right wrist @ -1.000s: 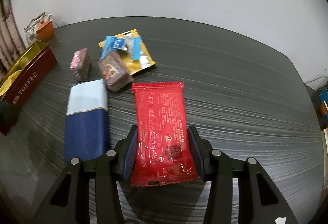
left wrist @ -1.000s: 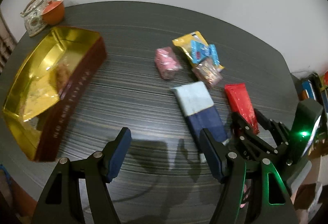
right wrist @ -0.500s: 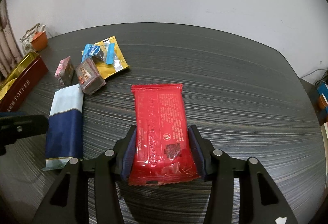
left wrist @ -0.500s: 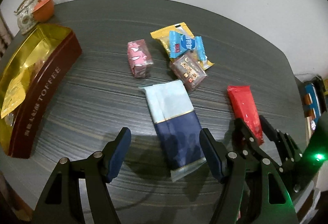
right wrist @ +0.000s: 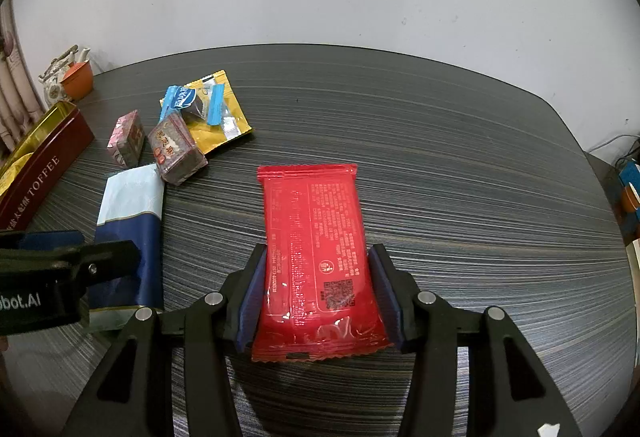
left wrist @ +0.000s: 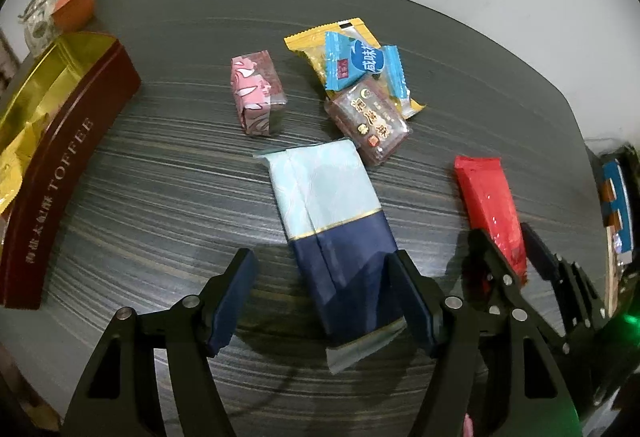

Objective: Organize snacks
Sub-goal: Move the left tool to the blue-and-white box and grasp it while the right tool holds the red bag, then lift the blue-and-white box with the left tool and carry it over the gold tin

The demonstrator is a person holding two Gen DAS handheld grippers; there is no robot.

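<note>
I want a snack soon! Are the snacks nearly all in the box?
Not yet. Some gold wrappers already sit in the toffee box. The right claw is around the red packet; the left claw, open, straddles the blue packet. The pink cube and three small snacks remain on the table.

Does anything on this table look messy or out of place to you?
Mostly the small heap: a blue candy wrapper and a brown packaged cake lie overlapping on a yellow packet, not in the open toffee tin. The blue-and-pale pack lies askew. Nothing looks spilled or torn.
</note>
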